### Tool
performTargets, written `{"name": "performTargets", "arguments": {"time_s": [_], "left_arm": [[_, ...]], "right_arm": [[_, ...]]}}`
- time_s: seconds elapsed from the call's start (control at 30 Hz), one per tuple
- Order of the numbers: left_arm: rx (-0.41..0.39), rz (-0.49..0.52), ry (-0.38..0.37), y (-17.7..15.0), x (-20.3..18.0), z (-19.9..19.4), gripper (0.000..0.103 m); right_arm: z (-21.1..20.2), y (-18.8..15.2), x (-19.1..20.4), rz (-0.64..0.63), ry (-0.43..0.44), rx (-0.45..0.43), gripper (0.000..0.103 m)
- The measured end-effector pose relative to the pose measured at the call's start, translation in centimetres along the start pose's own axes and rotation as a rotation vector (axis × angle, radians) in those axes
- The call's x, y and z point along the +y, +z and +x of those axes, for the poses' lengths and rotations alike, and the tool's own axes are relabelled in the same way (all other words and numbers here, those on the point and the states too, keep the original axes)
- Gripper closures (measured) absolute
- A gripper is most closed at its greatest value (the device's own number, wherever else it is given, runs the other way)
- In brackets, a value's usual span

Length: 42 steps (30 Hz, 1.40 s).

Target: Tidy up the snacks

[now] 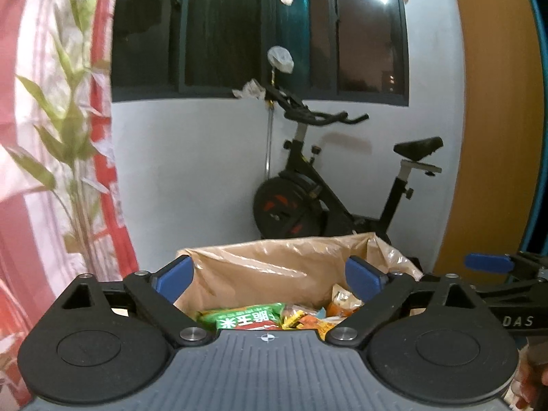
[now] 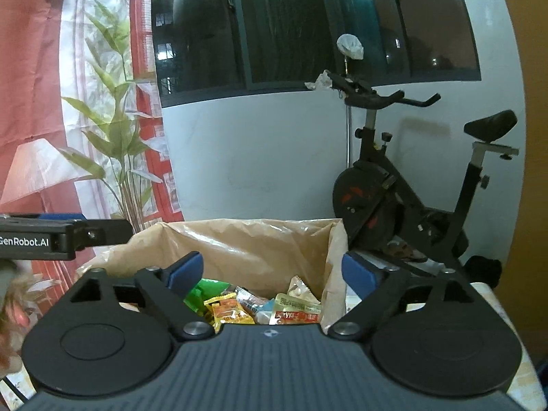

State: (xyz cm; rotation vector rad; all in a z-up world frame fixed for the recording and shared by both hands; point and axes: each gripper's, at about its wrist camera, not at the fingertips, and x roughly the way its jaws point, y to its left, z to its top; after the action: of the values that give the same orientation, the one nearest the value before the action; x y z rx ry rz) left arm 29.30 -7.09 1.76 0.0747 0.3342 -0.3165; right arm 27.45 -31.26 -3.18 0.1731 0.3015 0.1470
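Left wrist view first: the left gripper point(image 1: 270, 279) has its fingers spread wide with nothing between them, hanging just above the open mouth of the lined box point(image 1: 274, 260); the snacks are already down in there, a green packet point(image 1: 245, 318) near the front and a heap of orange and yellow packets point(image 1: 315, 322) beside it; off to the right edge you can see the right gripper point(image 1: 489, 263) poking in alongside. Biggest worry I'd guess from here: the plastic liner is loose and crinkly, so a blue finger point(image 1: 176, 279) dipping back in could catch the film and drag the whole liner up or fold it over the snacks.

Right wrist view: the right gripper point(image 2: 272, 274) is spread open too, empty, over the same box point(image 2: 239, 239); green packet point(image 2: 202, 293) on the left, yellow packet point(image 2: 226, 310) next to it, a pale pouch point(image 2: 298, 304) toward the right wall; the left gripper point(image 2: 61, 231) sits close by on the left. Both tools crowd one opening, so they could knock each other if both reach in at once; also the pile looks loose, so a pinch might grab two packets, or slip off the slick wrappers; the exercise bike point(image 2: 404, 198) stands right behind the box, and a wide swing could clip it.
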Motion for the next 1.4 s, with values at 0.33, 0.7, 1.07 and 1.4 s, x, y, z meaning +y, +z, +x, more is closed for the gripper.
{"name": "performTargets", "arguments": {"time_s": [0.33,0.7,1.07,1.4], "left_arm": [[-0.016,-0.021,0.076,0.4,-0.4,-7.2,0.004],[-0.062,-0.032,0.181,1.0,-0.1,-15.8,0.004],[-0.127,-0.019,0.213,1.0,-0.8,-20.9,0.004],[-0.135,-0.013,0.215,0.6,-1.3,-21.4,0.004]], "right_arm": [[-7.0,1.7,2.2,0.009,-0.044,-0.022,0.002],[-14.9,2.4,5.6,-0.043,-0.047,-0.093,0.001],[-19.2,2.6,6.4,-0.048,-0.071,-0.119,0.001],[-19.7,2.3,6.1,-0.044,-0.068,-0.116,0.001]]}}
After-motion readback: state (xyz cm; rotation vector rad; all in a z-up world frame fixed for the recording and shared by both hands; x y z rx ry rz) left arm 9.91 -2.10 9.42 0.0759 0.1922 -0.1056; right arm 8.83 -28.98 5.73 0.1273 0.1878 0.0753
